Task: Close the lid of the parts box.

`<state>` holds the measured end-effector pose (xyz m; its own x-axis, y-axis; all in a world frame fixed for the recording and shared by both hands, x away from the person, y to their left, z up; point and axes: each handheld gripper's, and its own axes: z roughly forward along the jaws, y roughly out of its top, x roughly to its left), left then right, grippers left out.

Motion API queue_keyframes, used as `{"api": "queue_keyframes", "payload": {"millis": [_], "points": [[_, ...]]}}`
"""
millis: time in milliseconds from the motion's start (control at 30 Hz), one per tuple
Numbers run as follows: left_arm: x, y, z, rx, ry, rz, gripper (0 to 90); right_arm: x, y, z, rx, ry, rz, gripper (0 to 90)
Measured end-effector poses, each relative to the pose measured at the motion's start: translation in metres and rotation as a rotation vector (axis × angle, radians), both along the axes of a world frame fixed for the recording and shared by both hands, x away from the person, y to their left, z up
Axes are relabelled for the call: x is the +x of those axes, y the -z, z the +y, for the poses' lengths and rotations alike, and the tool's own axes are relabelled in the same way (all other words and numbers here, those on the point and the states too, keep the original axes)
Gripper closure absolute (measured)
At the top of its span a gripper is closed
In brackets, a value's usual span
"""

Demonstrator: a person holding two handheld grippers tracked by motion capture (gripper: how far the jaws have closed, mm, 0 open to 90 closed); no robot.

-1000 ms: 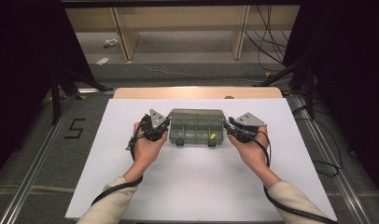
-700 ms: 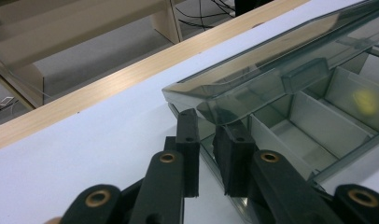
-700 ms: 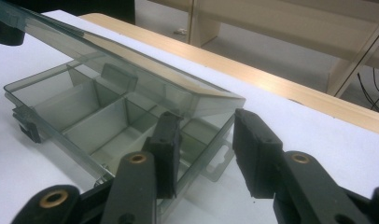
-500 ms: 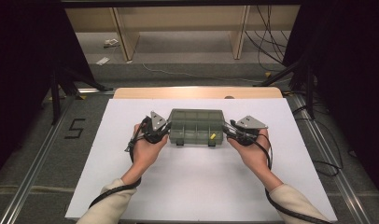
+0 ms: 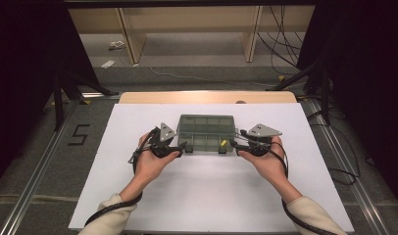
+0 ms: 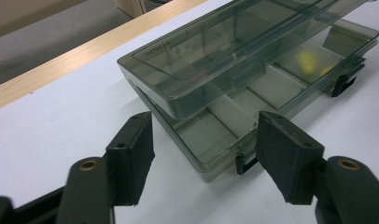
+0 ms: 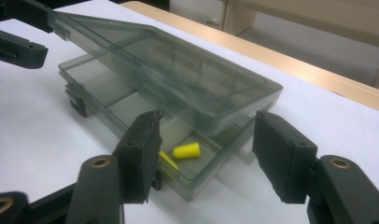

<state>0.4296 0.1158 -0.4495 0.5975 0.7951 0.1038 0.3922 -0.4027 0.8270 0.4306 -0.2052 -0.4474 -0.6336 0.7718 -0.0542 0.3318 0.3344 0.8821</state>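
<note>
On the white surface [image 5: 207, 196], near its far middle, a smoke-grey compartment box [image 5: 206, 133] is set between the two hands. The left hand-held gripper [image 5: 183, 146] is placed at the box's near left corner and the right hand-held gripper [image 5: 232, 145] at its near right corner. The jaws of both have just been opening; they stand well apart and nothing is pressed by the pads, though each pair frames a front corner of the box. The two front latches appear to have been released, since the lid [image 6: 234, 51] is seen raised a little off the tray [image 6: 211, 140]. Judged from this, the unlatching is done, while the full swinging-back of the lid and any handling of the contents are left.

From the high view the box reads as nearly closed, and a small yellow spot is made out at its front right. The gap under the lid is revealed by the two gripper views. A yellow earplug-like piece [image 7: 186, 150] in the near corner compartment is shown sharply in the right gripper view, whereas in the left gripper view it is a yellow blur behind the plastic, and the black latch [image 6: 246, 164] beside the jaw is shown instead.
</note>
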Motion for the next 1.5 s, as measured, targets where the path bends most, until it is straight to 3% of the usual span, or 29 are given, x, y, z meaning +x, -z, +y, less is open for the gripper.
{"api": "queue_keyframes", "payload": {"millis": [167,300,367,467,600,733,1500], "points": [[0.000,-0.011,0.001,-0.043,-0.010,-0.029,35.2,0.002,-0.008,0.004,0.032,-0.013,-0.021,43.9],[0.001,-0.020,0.002,-0.067,-0.031,-0.064,57.5,0.003,-0.015,0.008,0.059,-0.016,-0.057,58.3],[0.005,-0.024,0.002,-0.095,-0.079,-0.088,71.6,0.003,-0.017,0.010,0.082,-0.020,-0.080,69.2],[0.009,-0.025,-0.002,-0.112,-0.098,-0.085,88.9,0.004,-0.019,0.012,0.082,-0.006,-0.105,84.0],[0.014,-0.022,-0.011,-0.112,-0.100,-0.054,89.9,0.007,-0.016,0.011,0.076,0.035,-0.101,90.0],[0.016,-0.018,-0.016,-0.100,-0.097,-0.024,89.9,0.010,-0.012,0.009,0.065,0.050,-0.087,90.0],[0.018,0.005,-0.020,-0.048,-0.088,0.051,89.9,0.010,0.010,0.014,-0.009,0.026,0.033,90.0]]}}
